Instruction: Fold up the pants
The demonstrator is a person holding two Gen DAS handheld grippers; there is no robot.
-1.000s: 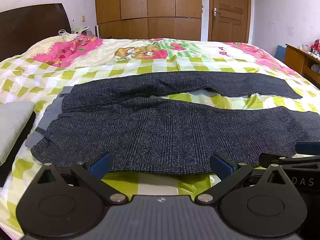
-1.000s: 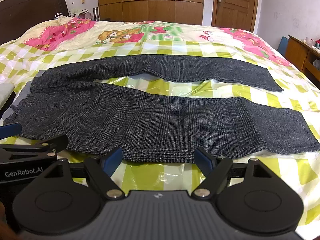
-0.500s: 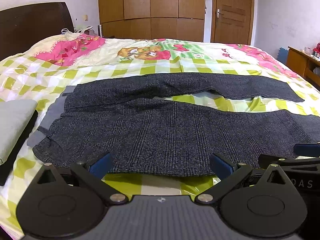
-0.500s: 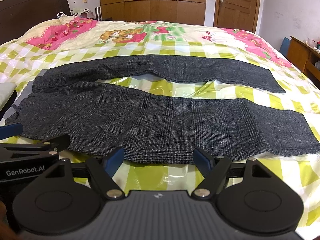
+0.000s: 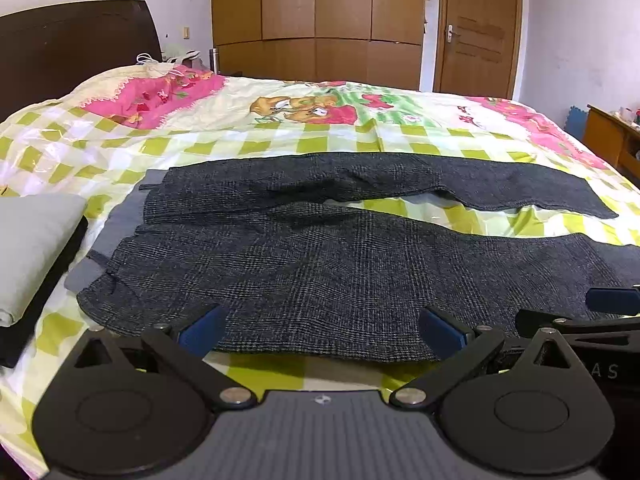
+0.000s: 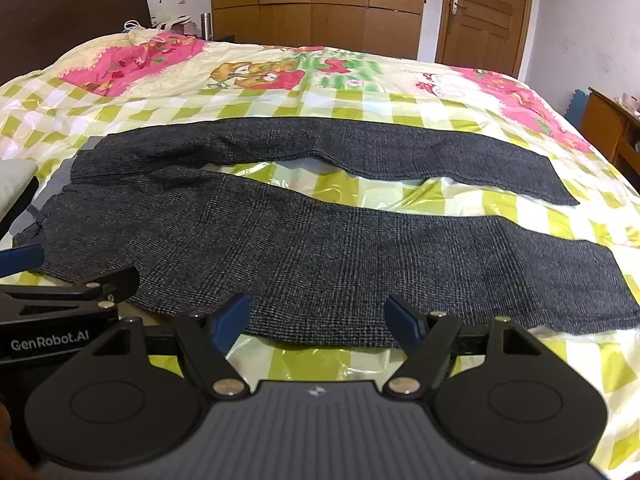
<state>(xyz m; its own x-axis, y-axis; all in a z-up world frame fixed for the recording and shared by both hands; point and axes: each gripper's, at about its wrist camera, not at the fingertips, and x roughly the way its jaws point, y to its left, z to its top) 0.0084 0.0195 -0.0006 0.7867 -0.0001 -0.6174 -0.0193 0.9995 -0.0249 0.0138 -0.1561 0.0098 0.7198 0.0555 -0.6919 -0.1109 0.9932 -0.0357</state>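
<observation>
The left gripper (image 5: 320, 334) stands with its jaws wide apart at the near hem of the pants (image 5: 340, 264), and only the near edge of the cloth lies between the blue pads (image 5: 198, 330), which do not press on it. The right gripper (image 6: 318, 320) is likewise spread, though its jaws have just been closing a little; the edge of the pants (image 6: 304, 248) sits between its pads (image 6: 230, 322) without being pinched. Each gripper shows at the side of the other's view, close beside it along the same hem.

The pants are dark grey checked cloth, laid flat and lengthwise across the bedspread (image 5: 280, 144), waist toward the headboard (image 5: 72, 48) side and both legs running away from it. The two legs lie apart, with a strip of bedspread showing between them; the nearer leg is the one at the grippers. The bedspread is yellow-green and white checks with pink cartoon prints. Beside the waist, nearer the headboard, lies a folded grey cloth (image 5: 28, 244) on something dark. Beyond the bed stand a brown wardrobe (image 5: 316, 20) and a door (image 5: 478, 28).
</observation>
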